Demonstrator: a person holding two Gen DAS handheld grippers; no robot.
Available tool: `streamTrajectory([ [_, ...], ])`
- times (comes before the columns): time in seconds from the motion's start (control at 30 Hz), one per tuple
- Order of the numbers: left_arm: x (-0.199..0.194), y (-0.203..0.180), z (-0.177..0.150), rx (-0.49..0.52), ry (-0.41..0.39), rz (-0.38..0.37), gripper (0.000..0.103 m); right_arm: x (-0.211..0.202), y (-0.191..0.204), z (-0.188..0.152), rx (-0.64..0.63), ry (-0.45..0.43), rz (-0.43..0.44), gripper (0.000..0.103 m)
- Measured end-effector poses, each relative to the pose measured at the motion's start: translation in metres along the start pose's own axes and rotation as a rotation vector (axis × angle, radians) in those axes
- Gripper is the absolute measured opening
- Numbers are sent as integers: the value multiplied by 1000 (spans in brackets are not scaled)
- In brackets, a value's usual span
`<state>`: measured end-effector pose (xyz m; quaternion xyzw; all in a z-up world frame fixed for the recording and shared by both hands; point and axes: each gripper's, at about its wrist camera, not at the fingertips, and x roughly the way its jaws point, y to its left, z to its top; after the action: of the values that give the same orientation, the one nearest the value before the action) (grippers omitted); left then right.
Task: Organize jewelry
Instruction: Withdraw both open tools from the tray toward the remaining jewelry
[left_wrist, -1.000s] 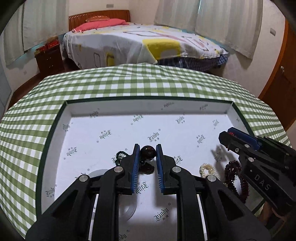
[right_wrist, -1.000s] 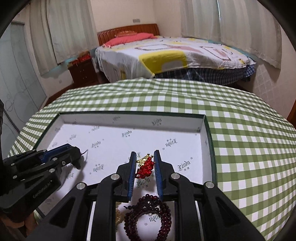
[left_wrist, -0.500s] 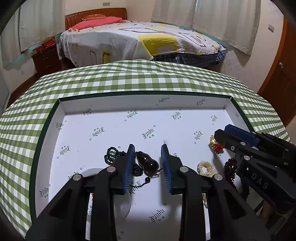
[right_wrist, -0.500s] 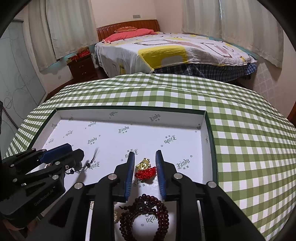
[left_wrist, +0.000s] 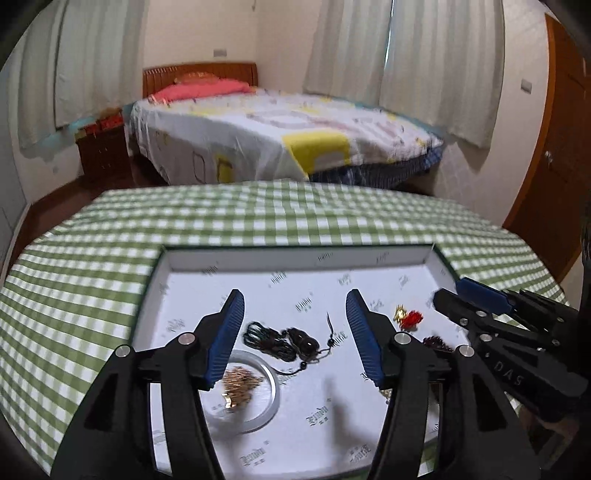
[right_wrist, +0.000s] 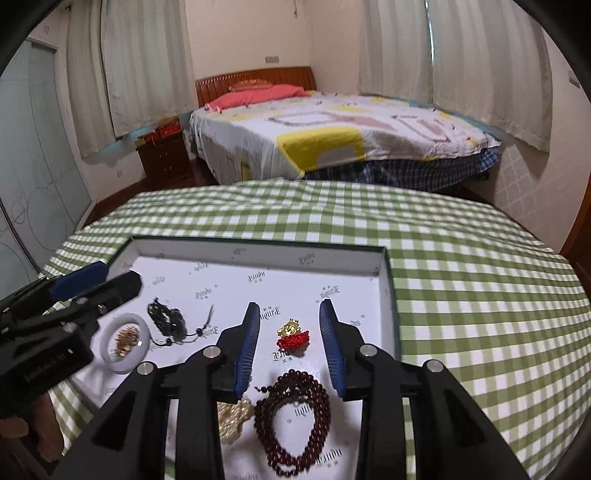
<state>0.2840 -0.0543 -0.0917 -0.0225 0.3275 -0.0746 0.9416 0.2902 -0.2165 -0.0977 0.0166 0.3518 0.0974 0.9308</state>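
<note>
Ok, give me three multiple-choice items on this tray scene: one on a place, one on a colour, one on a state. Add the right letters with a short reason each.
1. Where does the red knot charm with the gold piece lie?
A. On the tray floor, ahead of the right gripper
B. On the checked tablecloth
C. Inside the white ring

2. What colour is the bead bracelet nearest the right wrist camera?
A. Pale green
B. Dark red
C. Bright blue

3. What is the left gripper doing with the black corded pendant?
A. Clamping it
B. Opening, with the pendant loose on the tray
C. Lifting it

Answers: 1 A, the charm rests on the printed white floor between the blue pads, untouched. 2 B, its beads are deep red. 3 B, the pads stand well apart from the pendant.
</note>
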Motion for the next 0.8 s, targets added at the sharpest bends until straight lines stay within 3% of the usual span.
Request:
streamTrajectory([
  [0.27,-47,9,-12,-4,-94,34,60,-45,0,-11,1,-69,-27,39],
  [0.8,-92,8,-80,8,-86,54,61,-95,-4,-93,22,-69,-79,39],
])
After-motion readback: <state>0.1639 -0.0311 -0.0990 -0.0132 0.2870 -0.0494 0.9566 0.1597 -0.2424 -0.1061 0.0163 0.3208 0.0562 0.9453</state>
